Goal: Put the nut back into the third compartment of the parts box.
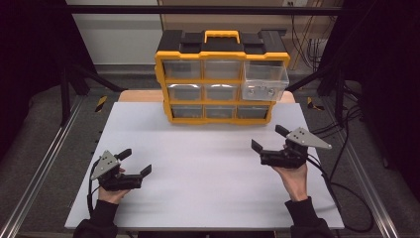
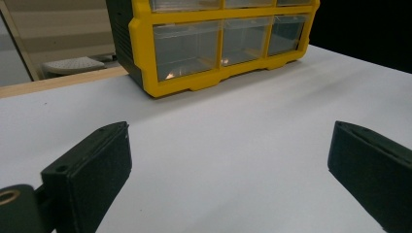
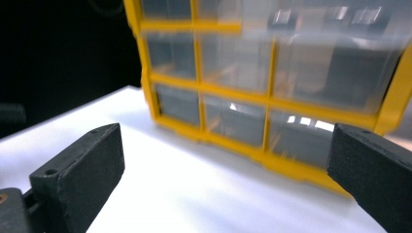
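We hold both claws low over the white table (image 1: 198,168), jaws apart and empty: left gripper (image 1: 134,165), right gripper (image 1: 270,139). The pulled-out drawer (image 1: 265,82) in the yellow organizer (image 1: 218,79) lies straight beyond our right gripper, the nearer 1, top right of 9. Dark room behind.

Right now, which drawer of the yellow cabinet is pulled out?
The top right drawer: it sticks out toward the table front, while the other eight sit flush in the cabinet.
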`<state>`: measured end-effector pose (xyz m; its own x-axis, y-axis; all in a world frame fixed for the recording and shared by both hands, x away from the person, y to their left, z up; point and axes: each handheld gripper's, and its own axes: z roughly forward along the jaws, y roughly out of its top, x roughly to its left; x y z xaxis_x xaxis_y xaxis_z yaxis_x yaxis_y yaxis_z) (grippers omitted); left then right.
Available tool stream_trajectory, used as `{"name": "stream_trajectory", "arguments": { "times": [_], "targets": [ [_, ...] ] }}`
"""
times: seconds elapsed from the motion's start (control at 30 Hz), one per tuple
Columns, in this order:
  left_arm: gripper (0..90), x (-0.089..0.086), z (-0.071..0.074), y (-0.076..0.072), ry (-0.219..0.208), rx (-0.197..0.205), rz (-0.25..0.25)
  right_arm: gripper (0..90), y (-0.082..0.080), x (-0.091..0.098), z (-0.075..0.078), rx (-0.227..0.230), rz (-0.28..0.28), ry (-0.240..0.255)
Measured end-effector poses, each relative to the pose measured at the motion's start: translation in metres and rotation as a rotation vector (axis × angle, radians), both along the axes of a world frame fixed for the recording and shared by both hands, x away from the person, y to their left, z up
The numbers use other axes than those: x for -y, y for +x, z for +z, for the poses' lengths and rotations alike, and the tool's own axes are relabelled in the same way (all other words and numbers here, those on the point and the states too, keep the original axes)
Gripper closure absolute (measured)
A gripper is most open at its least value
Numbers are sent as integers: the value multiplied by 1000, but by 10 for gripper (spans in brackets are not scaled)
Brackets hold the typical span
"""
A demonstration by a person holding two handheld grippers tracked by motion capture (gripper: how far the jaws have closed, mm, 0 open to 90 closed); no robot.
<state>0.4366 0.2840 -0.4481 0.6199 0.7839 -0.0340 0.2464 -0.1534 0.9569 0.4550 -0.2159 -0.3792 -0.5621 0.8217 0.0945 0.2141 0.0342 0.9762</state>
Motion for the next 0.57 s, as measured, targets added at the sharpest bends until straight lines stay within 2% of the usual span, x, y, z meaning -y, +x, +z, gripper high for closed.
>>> {"name": "stream_trajectory", "arguments": {
  "times": [0.03,0.17,0.3,0.4,0.47,0.57],
  "targets": [
    [17,0,0,0,0,0,0,10,-2,0,-9,-13,7,-16],
    [17,0,0,0,1,2,0,7,-7,1,-27,-24,25,-47],
    [16,1,0,0,2,5,0,7,-13,2,-42,-26,41,-33],
    [17,1,-1,0,5,3,-1,7,-15,4,-50,-42,44,-42],
    [17,1,-1,0,6,3,-2,7,-17,6,-54,-52,49,-31],
    [17,2,0,0,7,8,-1,7,-20,8,-58,-49,50,-31]
  ]
}}
